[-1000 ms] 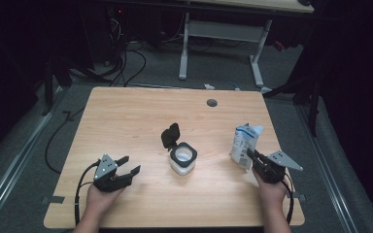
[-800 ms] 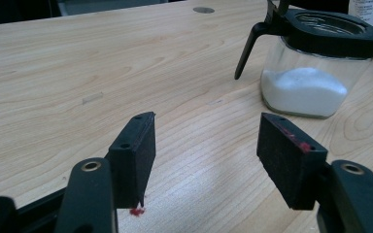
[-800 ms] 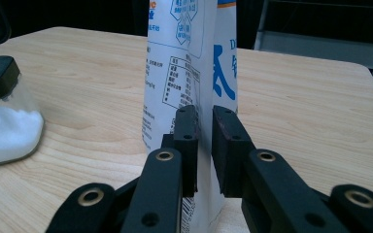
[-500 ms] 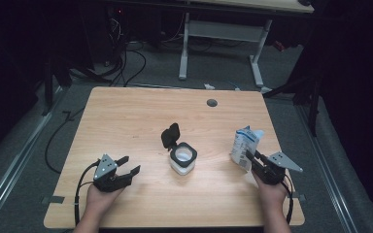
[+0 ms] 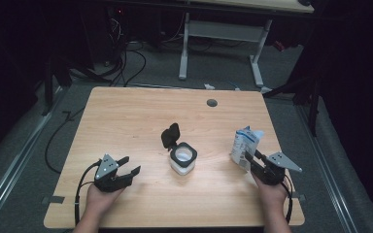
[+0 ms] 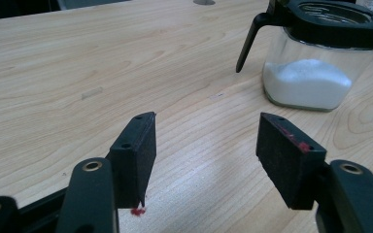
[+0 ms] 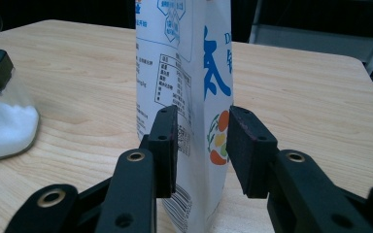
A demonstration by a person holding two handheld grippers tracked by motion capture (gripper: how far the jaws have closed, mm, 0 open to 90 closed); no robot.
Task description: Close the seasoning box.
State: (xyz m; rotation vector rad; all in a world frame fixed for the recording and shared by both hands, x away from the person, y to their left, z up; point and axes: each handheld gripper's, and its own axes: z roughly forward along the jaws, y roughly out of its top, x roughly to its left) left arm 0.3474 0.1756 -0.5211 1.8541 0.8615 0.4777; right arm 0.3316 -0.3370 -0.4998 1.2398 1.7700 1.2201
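A white and blue pouch (image 5: 245, 144) stands upright at the table's right side. My right gripper (image 5: 250, 158) reaches it from the near side, and its jaws have just been opening. In the right gripper view the pouch (image 7: 189, 73) stands between the pads, which no longer press on it, so my right gripper (image 7: 201, 145) is open. A glass jar (image 5: 182, 159) of white powder sits mid-table with its black flip lid (image 5: 171, 136) raised. My left gripper (image 5: 128, 165) rests open at the near left. My left gripper (image 6: 206, 145) holds nothing, and the jar (image 6: 315, 77) is ahead to its right.
The wooden table (image 5: 141, 111) has a round cable hole (image 5: 211, 103) near its far edge. Beyond it stands another desk's white frame (image 5: 184, 48), and cables (image 5: 126, 63) lie on the dark floor at the left.
The right gripper's jaws stand a little wider around the pouch than before. Both hands, the pouch and the jar have kept their places.
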